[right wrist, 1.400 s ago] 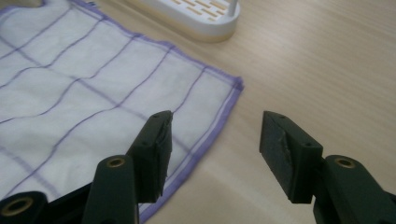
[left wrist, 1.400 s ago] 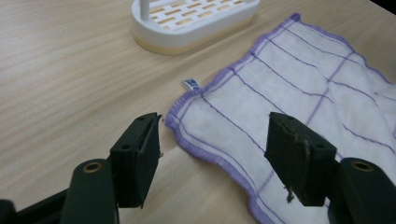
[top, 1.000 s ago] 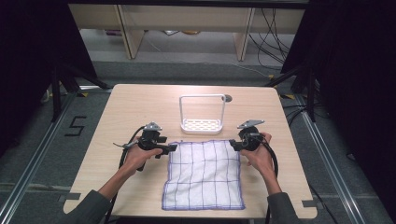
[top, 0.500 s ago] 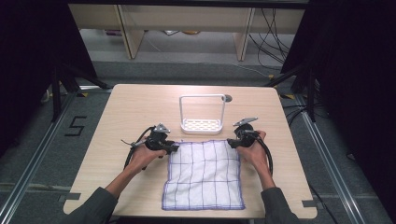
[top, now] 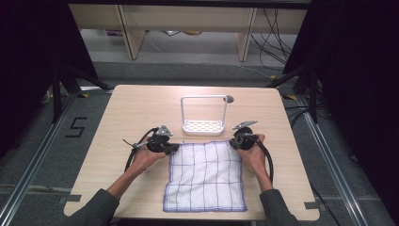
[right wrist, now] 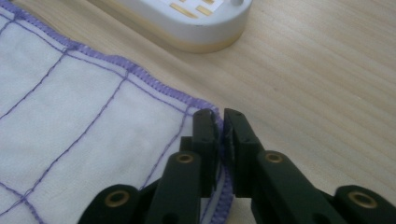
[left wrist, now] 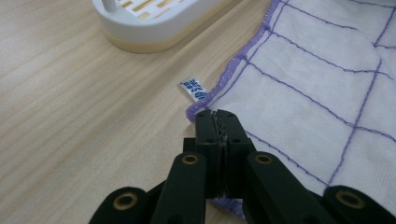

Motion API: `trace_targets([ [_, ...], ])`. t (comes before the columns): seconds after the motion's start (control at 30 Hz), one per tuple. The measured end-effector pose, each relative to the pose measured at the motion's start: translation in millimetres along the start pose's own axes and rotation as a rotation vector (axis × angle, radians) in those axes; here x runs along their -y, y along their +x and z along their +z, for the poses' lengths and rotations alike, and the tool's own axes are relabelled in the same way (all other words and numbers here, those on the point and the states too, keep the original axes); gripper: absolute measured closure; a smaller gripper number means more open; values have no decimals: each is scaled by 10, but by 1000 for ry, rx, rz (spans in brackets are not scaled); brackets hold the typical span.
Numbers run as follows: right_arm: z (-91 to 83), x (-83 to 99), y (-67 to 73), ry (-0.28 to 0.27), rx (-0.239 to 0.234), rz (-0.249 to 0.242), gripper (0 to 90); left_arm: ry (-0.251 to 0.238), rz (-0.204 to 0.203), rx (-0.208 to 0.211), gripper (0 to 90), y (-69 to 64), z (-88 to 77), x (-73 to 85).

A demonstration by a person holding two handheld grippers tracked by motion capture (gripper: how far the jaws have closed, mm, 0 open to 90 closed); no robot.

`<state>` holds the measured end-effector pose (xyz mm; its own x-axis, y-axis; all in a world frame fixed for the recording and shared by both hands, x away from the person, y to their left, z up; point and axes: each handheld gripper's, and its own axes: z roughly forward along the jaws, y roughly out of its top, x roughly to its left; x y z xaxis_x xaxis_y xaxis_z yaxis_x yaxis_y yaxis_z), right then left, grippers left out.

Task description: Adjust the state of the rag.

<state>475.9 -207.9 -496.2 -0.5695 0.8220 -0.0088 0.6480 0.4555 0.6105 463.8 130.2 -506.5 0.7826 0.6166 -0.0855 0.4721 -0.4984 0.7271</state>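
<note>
A white cloth (top: 205,176) with a purple grid and purple hem lies flat on the table's near half. My left gripper (top: 176,147) sits low at its far left corner. In the left gripper view its jaws (left wrist: 217,116) have just closed and pinch the hem of the cloth (left wrist: 317,79) beside a small blue-printed label (left wrist: 194,88). My right gripper (top: 234,141) is at the far right corner. In the right gripper view its jaws (right wrist: 219,116) have just closed too, and the hem of the cloth (right wrist: 70,116) is caught between the pads.
A white rack (top: 203,126) with a slotted base and a tall hoop handle stands just beyond the cloth's far edge, close to both grippers. Its base (left wrist: 154,23) (right wrist: 196,18) lies just ahead of each gripper. Bare wooden tabletop (top: 141,103) lies to both sides and behind.
Both grippers have drawn inward and down onto the cloth's far corners. The cloth and the rack lie as before.
</note>
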Motion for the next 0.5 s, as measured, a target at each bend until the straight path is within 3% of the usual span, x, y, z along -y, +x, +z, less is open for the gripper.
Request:
trace_targets([
  [0.1, -34, -17, 12, -10, -9, 3, 869, -10, -13, 14, 883, 12, -34, -20],
  [0.17, -53, -35, 24, -28, -8, 2, 870, -15, 2, 9, 883, 27, -52, -44],
  [0.2, -75, -48, 12, -31, -1, -21, 870, -26, -2, 6, 883, 31, -67, -56],
  [0.23, -96, -57, 32, -43, -5, -2, 870, -35, -2, 5, 883, 40, -91, -71],
  [0.3, -163, -89, 36, -71, -5, -7, 870, -49, 0, 4, 884, 56, -144, -97],
  [0.33, -222, -120, 9, -79, -5, -49, 870, -65, -2, 4, 885, 63, -166, -110],
  [0.43, -360, -191, 47, -105, -9, -35, 871, -56, 24, -12, 886, 94, -236, -158],
  [0.5, -434, -241, 63, -119, -16, -44, 871, -76, 14, -22, 886, 121, -298, -203],
])
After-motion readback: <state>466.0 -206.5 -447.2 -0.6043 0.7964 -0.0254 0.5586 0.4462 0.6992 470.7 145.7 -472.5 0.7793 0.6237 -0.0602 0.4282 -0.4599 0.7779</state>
